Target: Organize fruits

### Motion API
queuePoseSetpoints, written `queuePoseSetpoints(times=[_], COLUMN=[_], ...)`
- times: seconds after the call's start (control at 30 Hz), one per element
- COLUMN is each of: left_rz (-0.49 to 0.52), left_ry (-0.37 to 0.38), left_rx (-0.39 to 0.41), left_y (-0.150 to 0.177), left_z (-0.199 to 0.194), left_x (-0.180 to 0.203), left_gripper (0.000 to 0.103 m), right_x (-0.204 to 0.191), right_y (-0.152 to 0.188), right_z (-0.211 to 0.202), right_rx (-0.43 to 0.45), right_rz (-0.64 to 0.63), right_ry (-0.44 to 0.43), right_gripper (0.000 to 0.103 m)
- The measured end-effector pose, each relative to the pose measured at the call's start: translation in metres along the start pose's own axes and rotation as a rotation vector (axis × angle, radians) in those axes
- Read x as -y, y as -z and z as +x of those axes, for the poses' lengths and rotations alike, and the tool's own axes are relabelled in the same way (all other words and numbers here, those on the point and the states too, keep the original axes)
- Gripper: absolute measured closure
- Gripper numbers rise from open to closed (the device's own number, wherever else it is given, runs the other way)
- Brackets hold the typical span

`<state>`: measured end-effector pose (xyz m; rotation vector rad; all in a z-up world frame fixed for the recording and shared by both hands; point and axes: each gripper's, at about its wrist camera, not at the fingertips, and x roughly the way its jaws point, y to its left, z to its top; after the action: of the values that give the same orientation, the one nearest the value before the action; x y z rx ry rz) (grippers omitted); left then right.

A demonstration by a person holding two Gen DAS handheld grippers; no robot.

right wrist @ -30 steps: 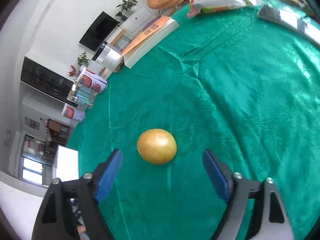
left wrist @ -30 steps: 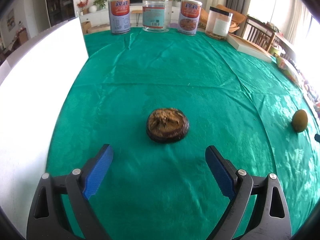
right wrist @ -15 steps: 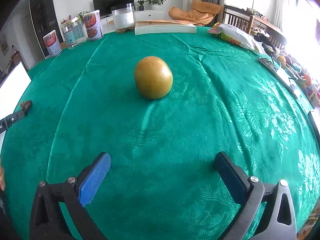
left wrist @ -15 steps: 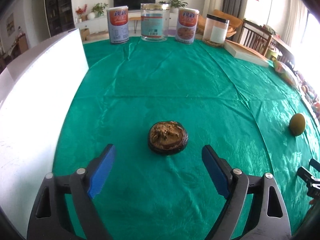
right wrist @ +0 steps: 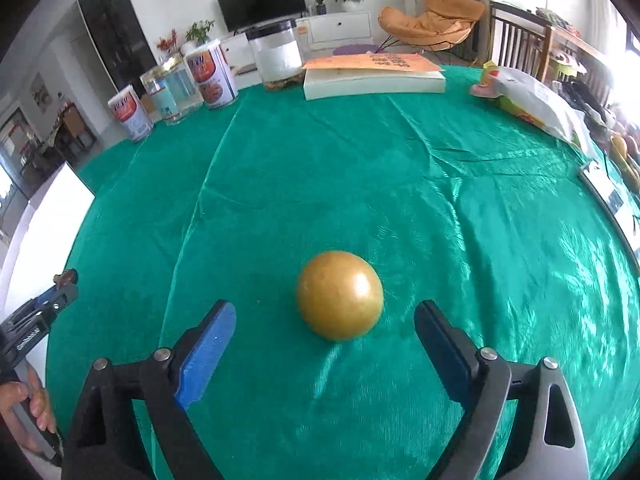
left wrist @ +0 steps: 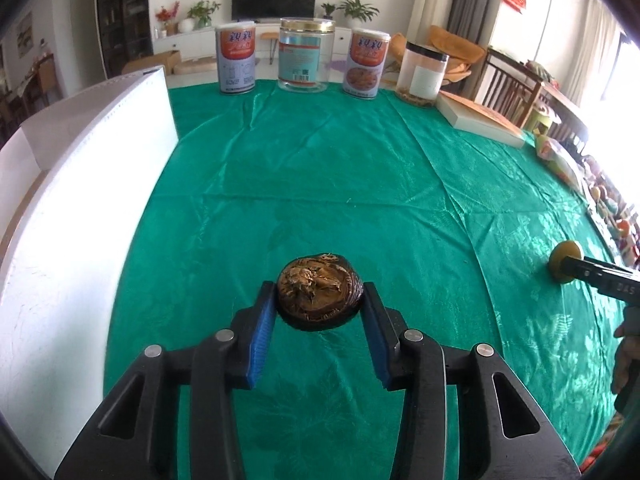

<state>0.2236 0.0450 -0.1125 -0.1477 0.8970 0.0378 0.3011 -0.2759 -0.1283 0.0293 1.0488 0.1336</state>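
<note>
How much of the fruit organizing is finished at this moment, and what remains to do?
Nothing looks sorted yet. In hand: the left gripper has its blue pads against both sides of the dark wrinkled fruit, which sits low over the green cloth; whether it is lifted is unclear. The right gripper is open around the yellow round fruit without touching it. Left: grasping that one and placing both.

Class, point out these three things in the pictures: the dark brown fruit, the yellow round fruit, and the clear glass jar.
dark brown fruit (left wrist: 318, 294), left wrist view, wrinkled top.
yellow round fruit (right wrist: 339, 295), right wrist view, front face.
clear glass jar (left wrist: 307, 55), left wrist view, label.
</note>
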Motion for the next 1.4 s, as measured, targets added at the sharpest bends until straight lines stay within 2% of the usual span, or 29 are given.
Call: queuePoseSetpoints(times=[0.03,0.07,0.17,0.23,0.3,0.37,0.47,0.57,0.67,0.73,0.83,0.93,1.07,1.2,1.23,1.27,1.4], left_rz=[-0.009,-0.018,-0.053,-0.066,-0.061,-0.056,-0.093,-0.155,-0.203,-0.255,-0.314,-0.339,-0.347,-0.353,-0.347,-0.334,-0.302], left_ry=[0.009,0.019,0.079,0.14,0.186,0.196,0.166,0.072,-0.101,-0.163,-0.222,-0.234,-0.255,-0.259,-0.271,-0.291,-0.325], left_rx=[-0.008,-0.015,-0.031,-0.014,0.018,0.064,0.123,0.145,0.118,0.052,-0.071,-0.174,-0.251,-0.251,-0.24,-0.228,-0.149], left_y=[0.0,0.001,0.008,0.016,0.023,0.026,0.023,0.022,0.029,0.036,0.049,0.058,0.067,0.069,0.068,0.067,0.061], left_z=[-0.004,-0.009,-0.036,-0.07,-0.109,-0.149,-0.197,-0.225,-0.222,-0.204,-0.166,-0.136,-0.117,-0.117,-0.119,-0.121,-0.142], left_x=[-0.001,-0.004,-0.012,-0.018,-0.024,-0.038,-0.08,-0.138,-0.197,-0.236,-0.28,-0.304,-0.315,-0.318,-0.318,-0.316,-0.309], left_gripper=[0.06,0.06,0.06,0.06,0.06,0.06,0.06,0.06,0.06,0.06,0.06,0.06,0.059,0.058,0.056,0.049,0.039], right_x=[0.001,0.003,0.007,-0.004,-0.031,-0.071,-0.15,-0.241,-0.331,-0.382,-0.449,-0.492,-0.519,-0.528,-0.526,-0.525,-0.509], right_y=[-0.003,-0.004,0.0,0.005,0.007,0.003,-0.006,-0.006,0.005,0.02,0.048,0.068,0.085,0.095,0.096,0.096,0.087], right_z=[0.008,0.014,0.008,-0.008,-0.026,-0.049,-0.082,-0.112,-0.125,-0.127,-0.116,-0.088,-0.051,-0.031,-0.029,-0.028,-0.044], right_rx=[-0.027,-0.052,-0.032,-0.008,0.003,0.016,0.031,0.023,-0.047,-0.108,-0.199,-0.28,-0.312,-0.331,-0.327,-0.321,-0.273], right_rz=[0.003,0.012,0.057,0.057,0.025,-0.024,-0.113,-0.239,-0.364,-0.447,-0.601,-0.708,-0.819,-0.864,-0.869,-0.867,-0.814], right_ry=[0.012,0.025,-0.011,-0.069,-0.147,-0.244,-0.423,-0.587,-0.717,-0.766,-0.738,-0.62,-0.432,-0.358,-0.348,-0.343,-0.36], right_gripper=[0.028,0.052,0.055,0.055,0.055,0.055,0.055,0.055,0.055,0.055,0.055,0.055,0.054,0.054,0.053,0.05,0.049])
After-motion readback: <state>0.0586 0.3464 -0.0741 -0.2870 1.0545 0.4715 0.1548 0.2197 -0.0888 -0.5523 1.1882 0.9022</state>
